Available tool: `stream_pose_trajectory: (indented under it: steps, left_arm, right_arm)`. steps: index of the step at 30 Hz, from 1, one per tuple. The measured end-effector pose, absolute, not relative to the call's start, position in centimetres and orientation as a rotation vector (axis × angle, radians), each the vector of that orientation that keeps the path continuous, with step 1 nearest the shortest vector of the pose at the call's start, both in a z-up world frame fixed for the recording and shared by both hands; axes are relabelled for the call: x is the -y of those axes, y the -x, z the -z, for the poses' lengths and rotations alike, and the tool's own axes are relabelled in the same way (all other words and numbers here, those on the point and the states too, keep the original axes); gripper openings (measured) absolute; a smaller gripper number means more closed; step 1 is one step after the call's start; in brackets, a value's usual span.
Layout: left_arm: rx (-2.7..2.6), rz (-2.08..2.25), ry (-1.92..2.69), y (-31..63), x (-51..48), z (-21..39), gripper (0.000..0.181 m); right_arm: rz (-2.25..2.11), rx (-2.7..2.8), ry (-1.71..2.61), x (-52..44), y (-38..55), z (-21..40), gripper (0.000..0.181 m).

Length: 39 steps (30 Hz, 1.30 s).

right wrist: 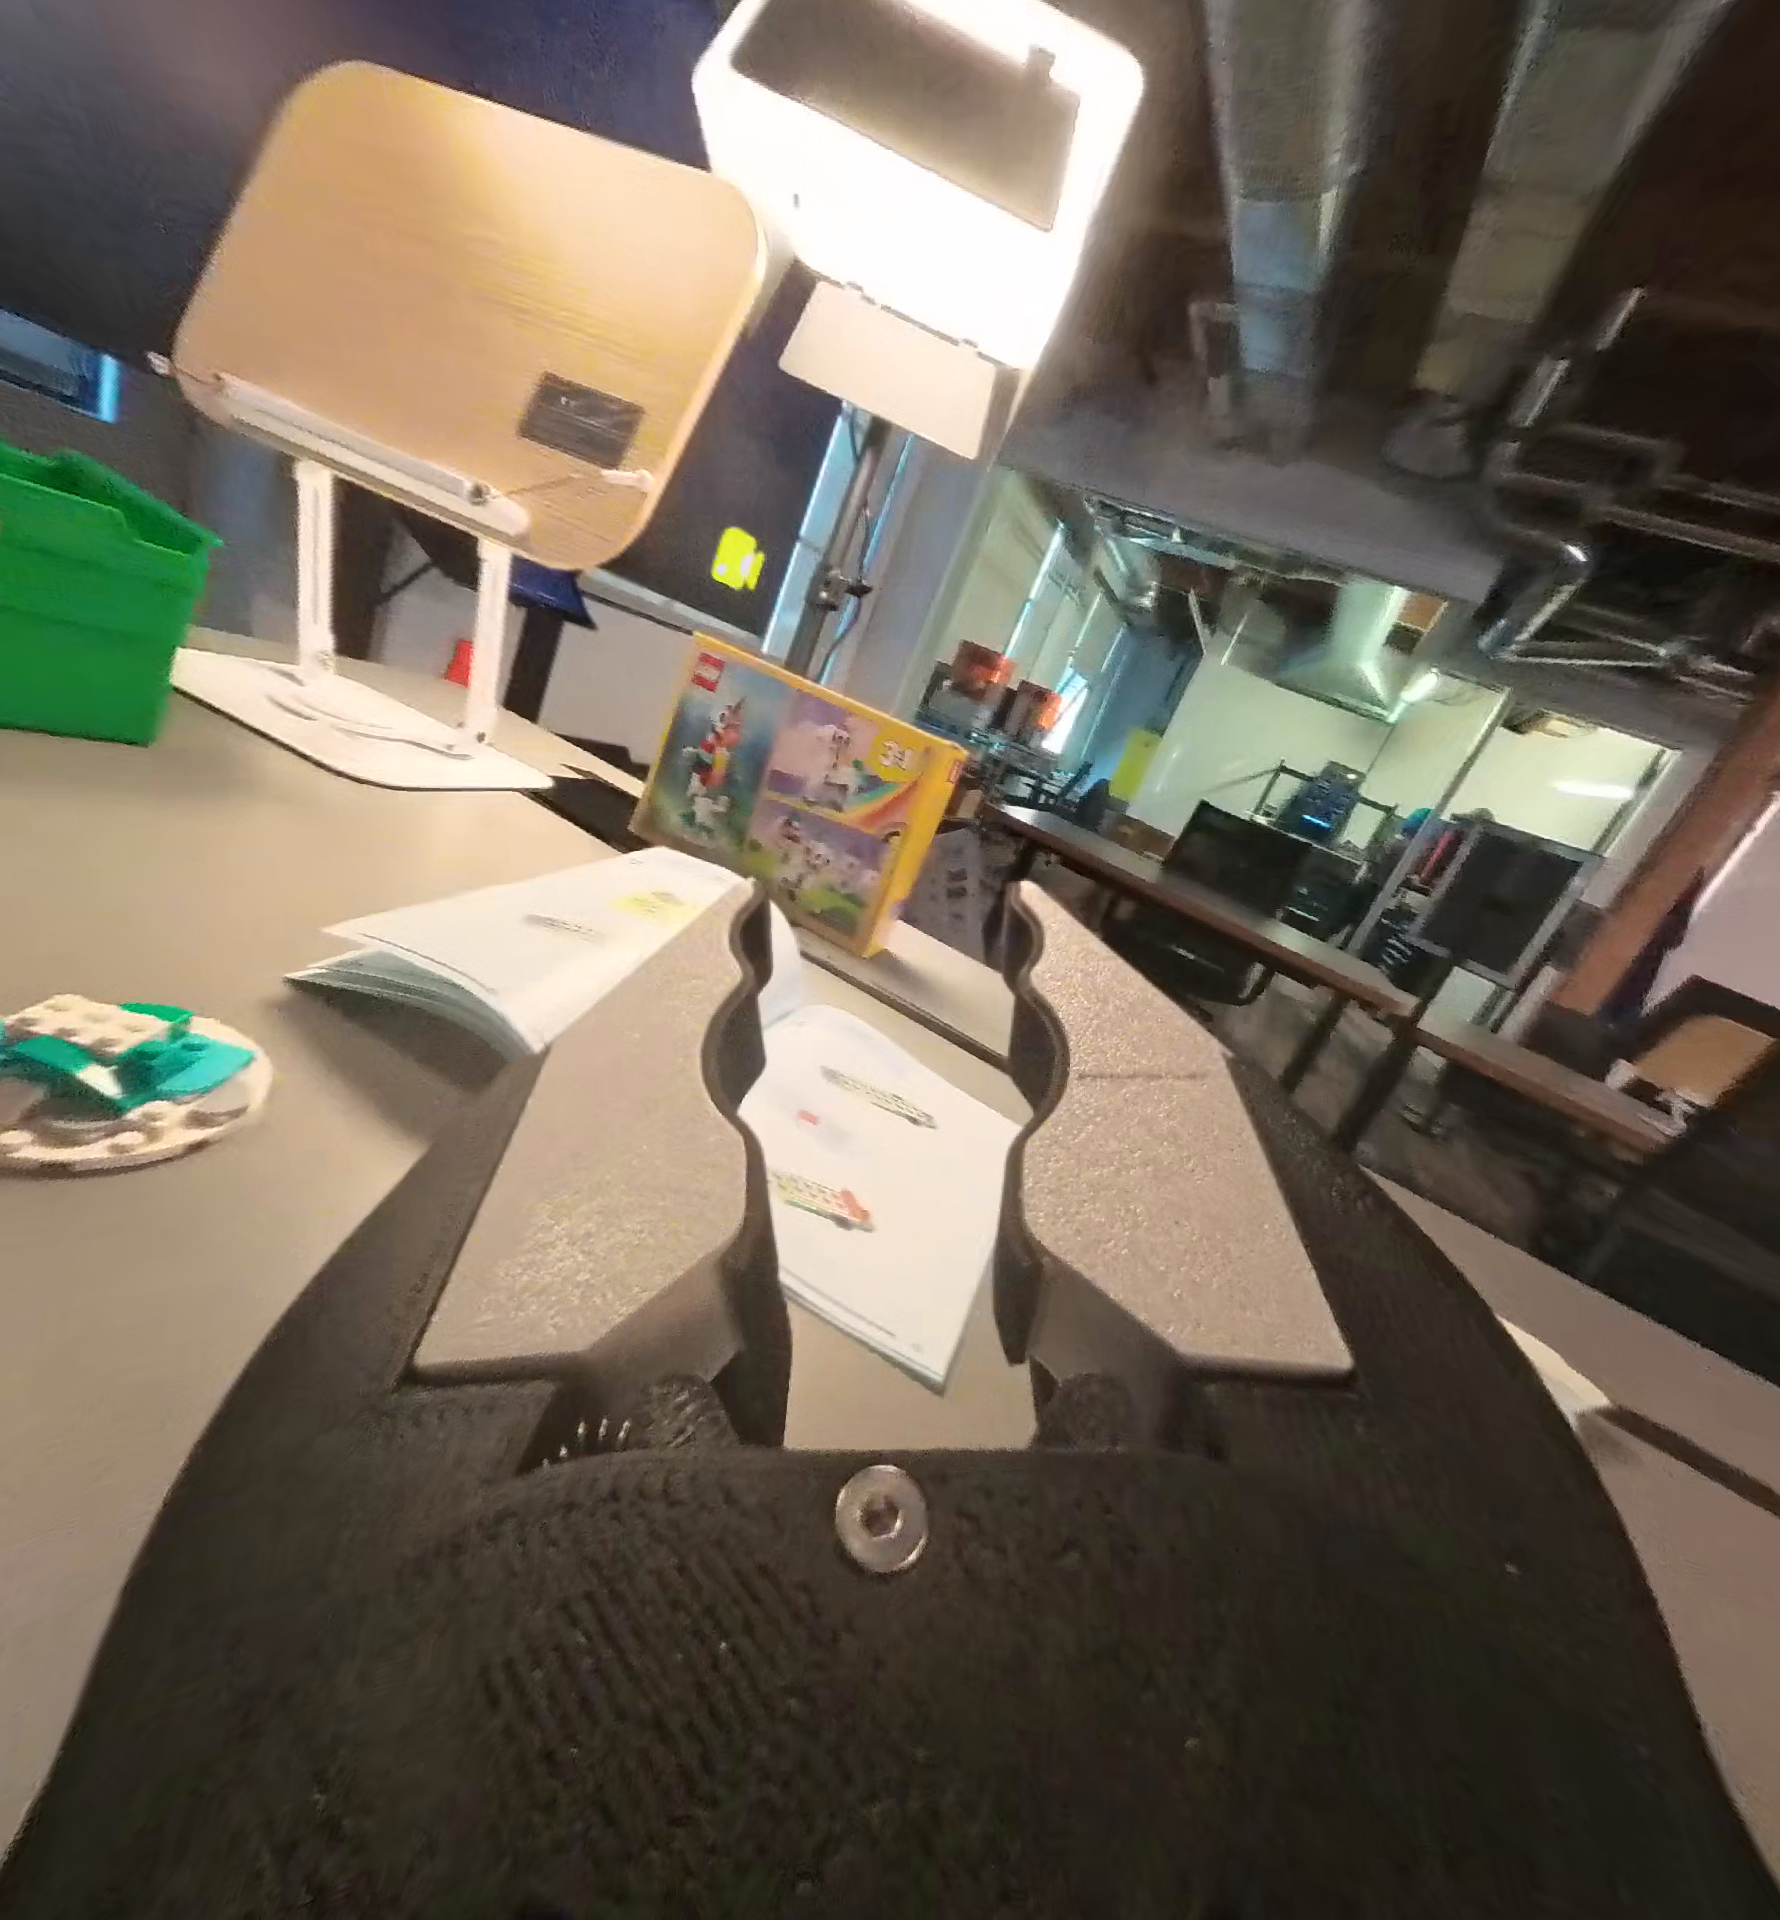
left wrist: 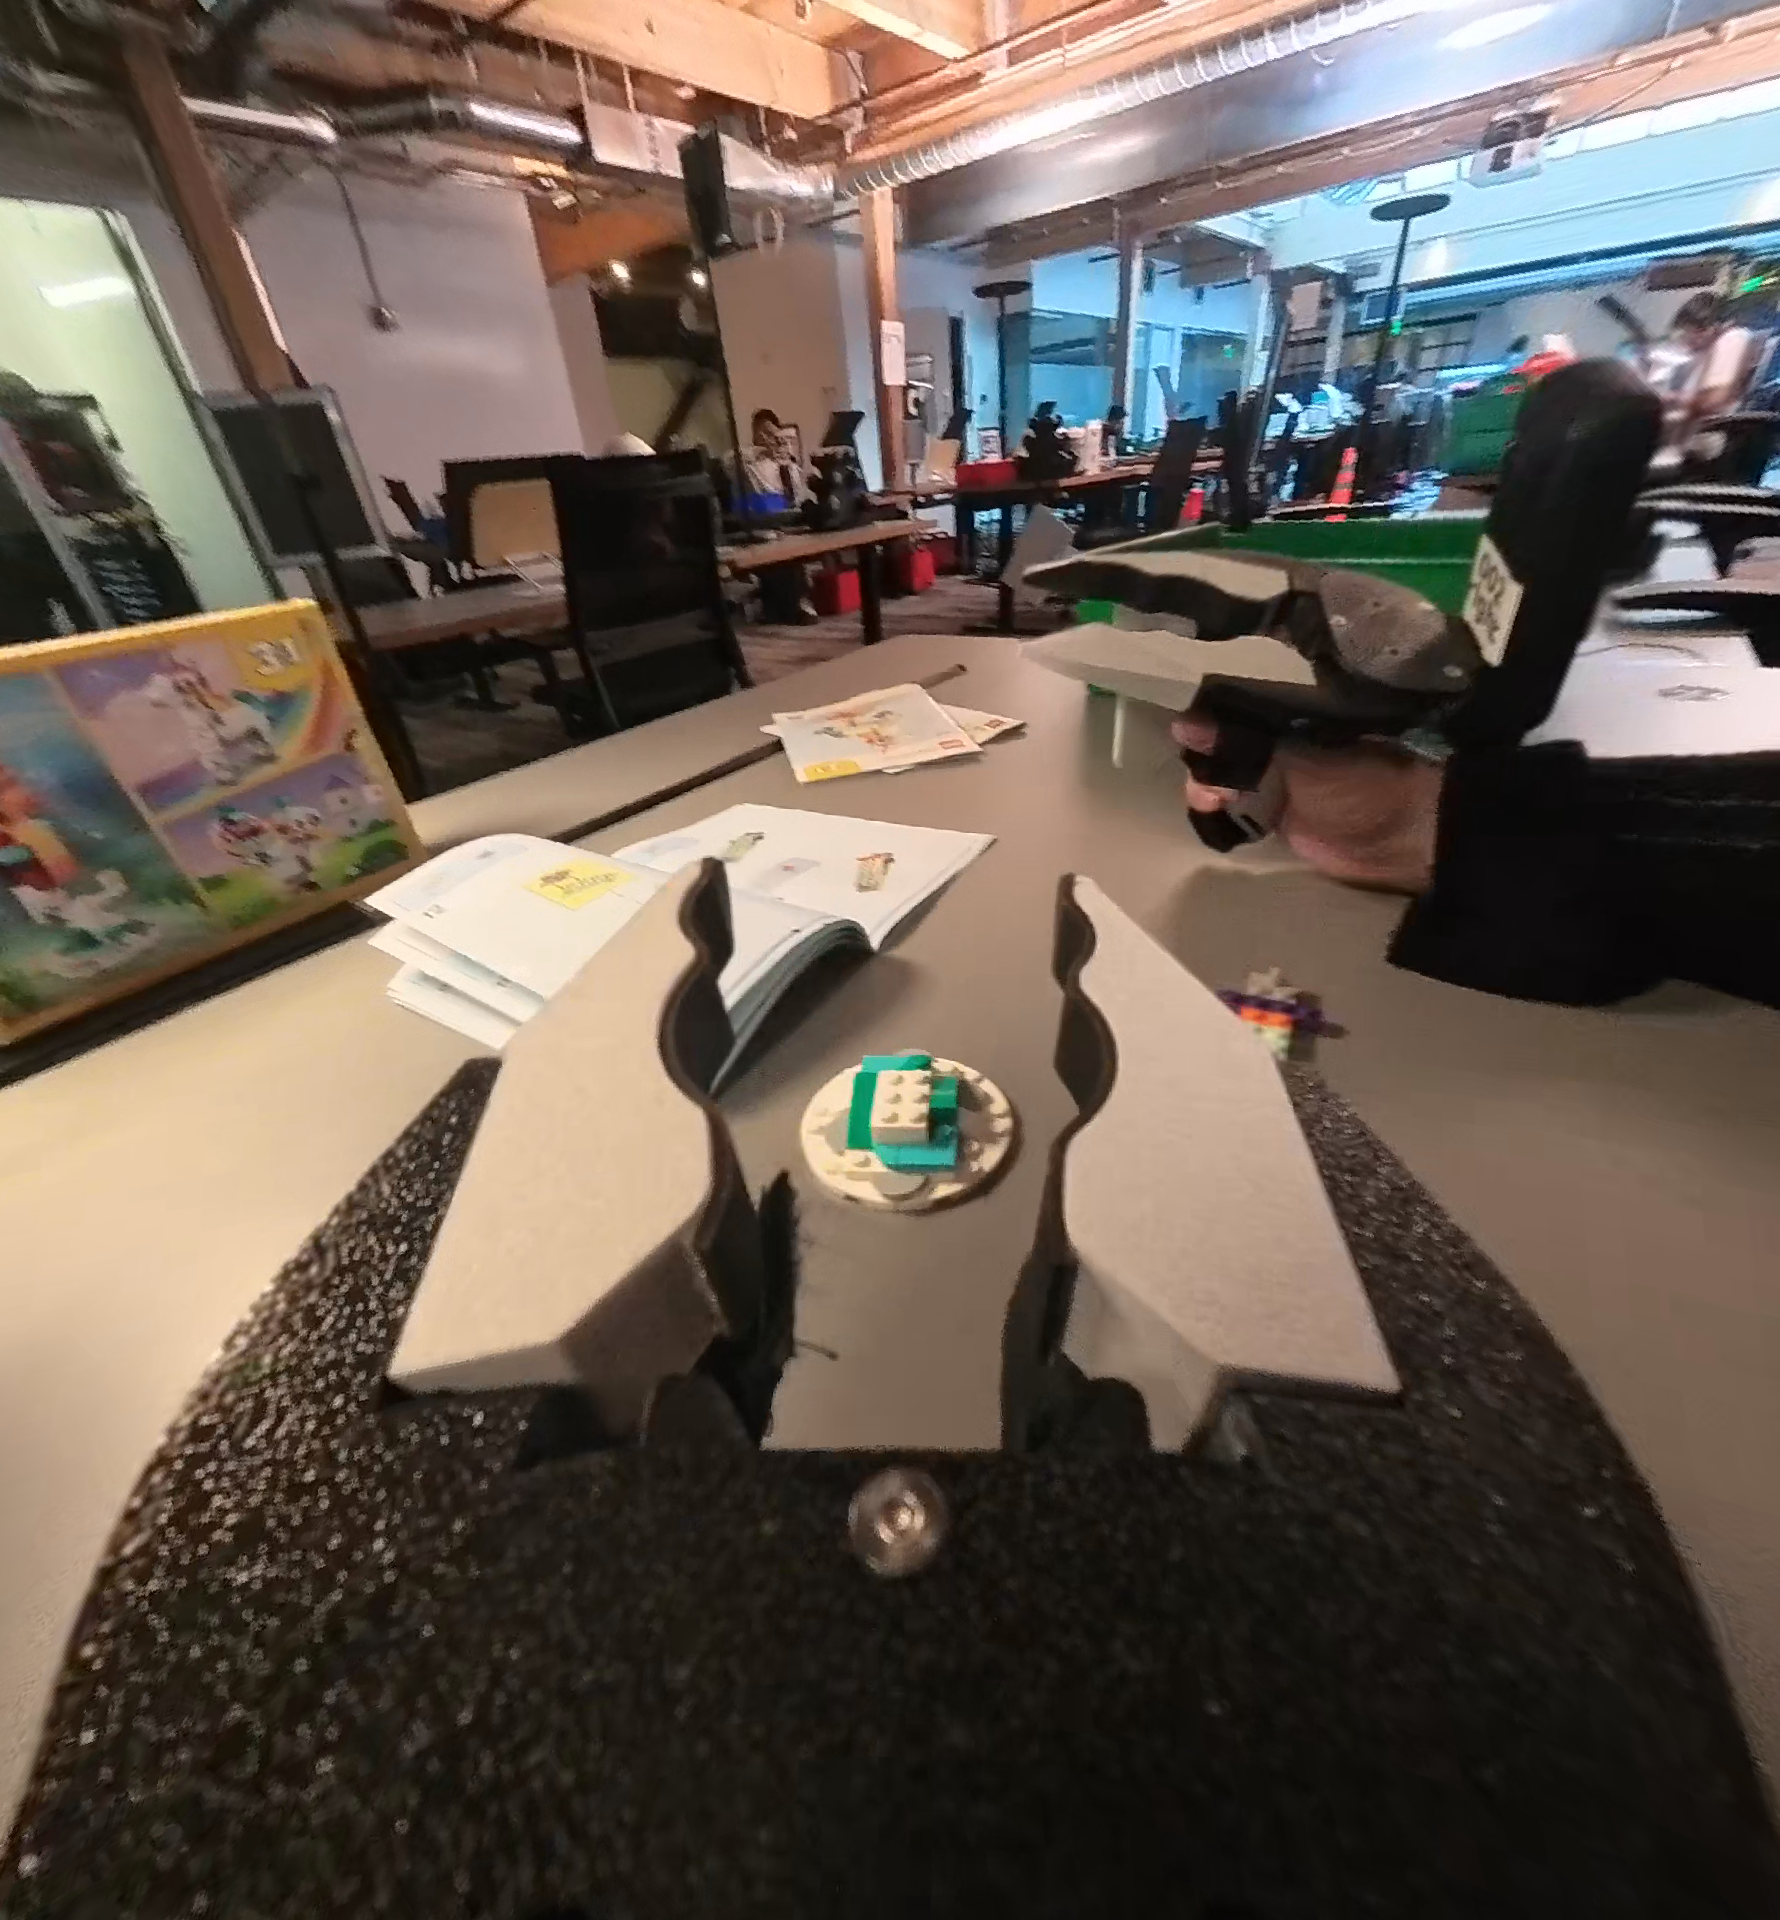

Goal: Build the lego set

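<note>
The left gripper (left wrist: 886, 914) fills the lower part of the left wrist view, its two grey fingers spread wide with nothing between them. Just ahead of its open gap, on the grey surface (left wrist: 242, 1174), lies a round white studded plate (left wrist: 909, 1138) carrying a small stack of teal and white bricks (left wrist: 907, 1110). Beyond the left finger an open instruction booklet (left wrist: 824, 883) lies flat, and farther to the left a yellow-edged set box (left wrist: 148, 800) stands upright. Ahead and slightly right, smaller leaflets (left wrist: 881, 743) rest on the surface. To the right of the right finger sits a small cluster of purple, orange and white pieces (left wrist: 1275, 1003). Farther right and higher, the right gripper (left wrist: 1073, 613) is held in a hand (left wrist: 1312, 800) above the surface, its fingers parted.

In the right wrist view, the right gripper (right wrist: 881, 904) is likewise spread and empty, hanging over the open booklet (right wrist: 865, 1153). The round plate with its teal and white bricks (right wrist: 86, 1070) lies well to its left. Straight ahead stands the set box (right wrist: 803, 821); ahead and left are a wooden book stand (right wrist: 470, 301) on white legs and a green bin (right wrist: 44, 582).
</note>
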<state>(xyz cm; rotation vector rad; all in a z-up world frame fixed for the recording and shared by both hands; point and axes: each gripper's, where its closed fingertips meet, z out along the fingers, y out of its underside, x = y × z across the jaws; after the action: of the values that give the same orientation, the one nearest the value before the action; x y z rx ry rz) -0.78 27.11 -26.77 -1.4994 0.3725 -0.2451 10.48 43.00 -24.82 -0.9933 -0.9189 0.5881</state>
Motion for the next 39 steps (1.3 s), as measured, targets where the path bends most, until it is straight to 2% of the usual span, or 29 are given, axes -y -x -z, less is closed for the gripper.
stream_pose_trajectory:
  steps: [8, 18, 24, 39]
  left_arm:
    - [-0.381, 0.063, 1.440, 1.6, -27.7, 26.5, 0.077]
    - [-0.310, -0.034, 1.419, 4.1, -28.1, 26.4, 0.080]
    - [-0.230, 0.061, 1.461, 5.0, -28.5, 26.8, 0.085]
    - [-0.296, 0.049, 1.375, 3.5, -27.6, 25.5, 0.091]
  right_arm:
    - [-0.518, 0.879, 0.954, -45.8, -9.8, 24.3, 0.041]
    - [-0.572, 0.856, 0.934, -47.0, -9.2, 23.8, 0.040]
    - [-0.562, 0.876, 0.927, -46.8, -9.0, 24.1, 0.040]
    - [-0.457, 0.890, 0.912, -45.9, -10.7, 24.2, 0.039]
